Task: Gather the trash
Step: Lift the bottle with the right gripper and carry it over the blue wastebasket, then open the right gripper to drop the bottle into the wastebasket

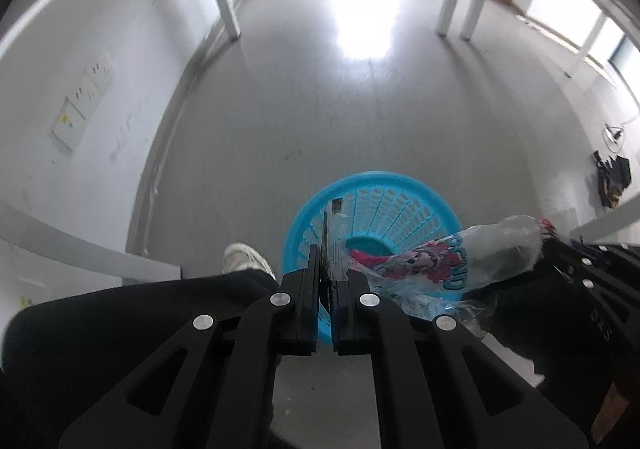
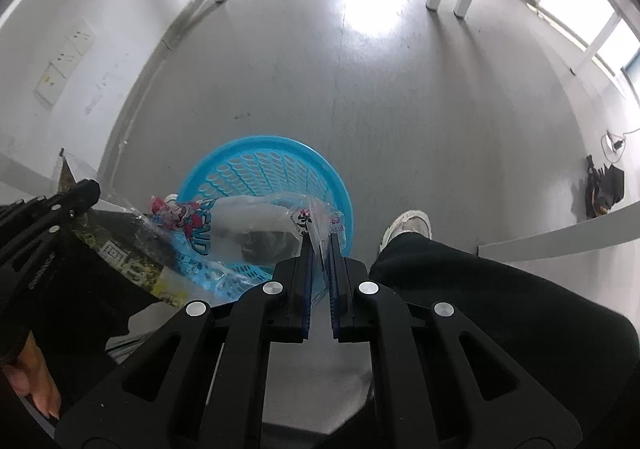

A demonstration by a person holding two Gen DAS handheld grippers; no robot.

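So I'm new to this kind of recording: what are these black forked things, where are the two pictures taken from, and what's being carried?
They are two hand-held grippers; a camera on each looks along its fingers. In the left view, the left gripper is shut on a dark flat wrapper. In the right view, the right gripper is shut on a clear plastic bag with cartoon print. Both hang over a blue basket on the grey floor. The person's shoe shows beside it.

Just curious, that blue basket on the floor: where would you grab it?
By the rim, coming straight down from above. The basket stands upright and open-topped, its thin flared rim suits two narrow fingers; the far rim is bare, while wrappers hang over the near side.
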